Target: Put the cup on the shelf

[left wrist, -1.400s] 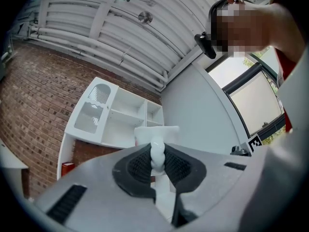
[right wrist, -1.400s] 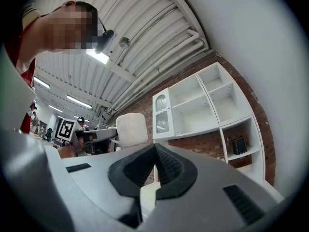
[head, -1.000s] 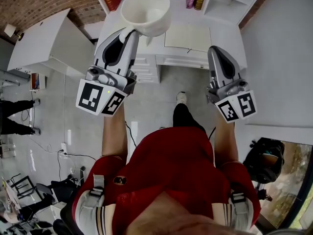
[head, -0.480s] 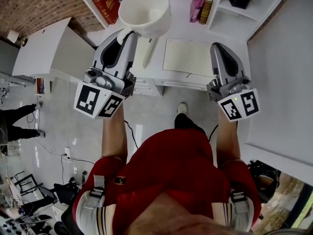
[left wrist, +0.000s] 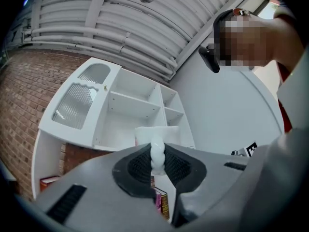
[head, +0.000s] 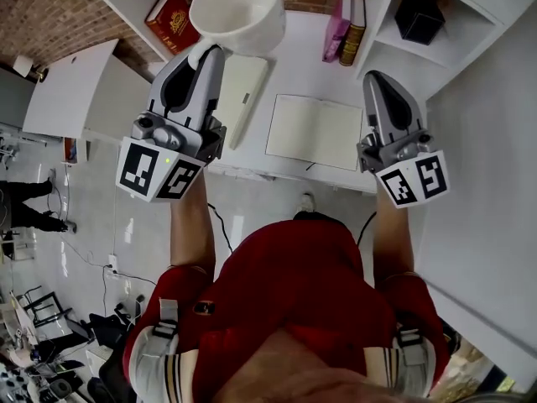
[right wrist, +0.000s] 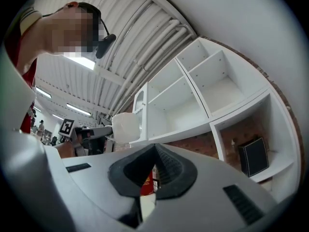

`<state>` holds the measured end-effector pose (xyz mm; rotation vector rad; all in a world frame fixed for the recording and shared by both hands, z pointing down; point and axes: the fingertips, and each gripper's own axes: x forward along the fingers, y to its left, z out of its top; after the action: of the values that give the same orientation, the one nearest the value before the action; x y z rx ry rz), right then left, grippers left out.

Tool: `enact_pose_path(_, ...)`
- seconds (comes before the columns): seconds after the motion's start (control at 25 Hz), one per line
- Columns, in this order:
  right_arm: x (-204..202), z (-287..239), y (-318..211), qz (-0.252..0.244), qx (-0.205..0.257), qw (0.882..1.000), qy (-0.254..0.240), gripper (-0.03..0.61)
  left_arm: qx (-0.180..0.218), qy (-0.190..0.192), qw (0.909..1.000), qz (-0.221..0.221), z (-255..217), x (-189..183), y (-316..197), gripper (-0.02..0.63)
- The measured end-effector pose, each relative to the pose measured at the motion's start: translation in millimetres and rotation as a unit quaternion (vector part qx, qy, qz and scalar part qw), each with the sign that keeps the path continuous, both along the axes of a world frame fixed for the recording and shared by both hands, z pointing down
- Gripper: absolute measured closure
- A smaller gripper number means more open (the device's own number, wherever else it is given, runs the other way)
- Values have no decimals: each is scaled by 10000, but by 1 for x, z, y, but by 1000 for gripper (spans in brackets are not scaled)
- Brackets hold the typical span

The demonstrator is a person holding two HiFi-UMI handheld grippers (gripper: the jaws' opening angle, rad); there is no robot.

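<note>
Gripping the cup [head: 237, 11] by its handle with the left gripper [head: 209, 51], high over the desk [head: 302, 61], short of the shelf [left wrist: 128, 100]. Right gripper [head: 377, 78] closed, empty, alongside. Done with the pickup, by the look of it; left to do: reaching a shelf bay, setting the cup down, letting go.

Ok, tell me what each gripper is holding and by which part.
The left gripper pinches the white cup by its handle; the right gripper holds nothing, its jaws together.
</note>
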<state>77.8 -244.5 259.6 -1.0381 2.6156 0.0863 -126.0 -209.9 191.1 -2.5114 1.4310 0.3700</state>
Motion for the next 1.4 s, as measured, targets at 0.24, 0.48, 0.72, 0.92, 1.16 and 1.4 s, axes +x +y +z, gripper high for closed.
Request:
enact_pose_path(0.24,17,-4,-43,-19,84,10000,-40,581,150,4,9999,-42,-16,12,-44,568)
enact_pose_path(0.48,25,-7,-71,-80,104,9999,-23,581,239,-35,9997,-52,-35,19,-80,568)
enact_pose_path(0.72,25,-9,-89,-79,84,9999,-49,581,247,-163,9996,24,-53,23,-108,568)
enact_pose_path(0.92,22,-11,-94,53,83,9999,-35,581,215,-185,9995,164,-67,21,-130,568)
enact_pose_path(1.16,21,-16,-98,262,71,9996,-42,581,46,-202,9993,313,-78,19,-160,568)
enact_pose_path(1.4,24,-9,-100,401,-18,9992,13,581,-85,-261,9991,320,-87,21,-191,568)
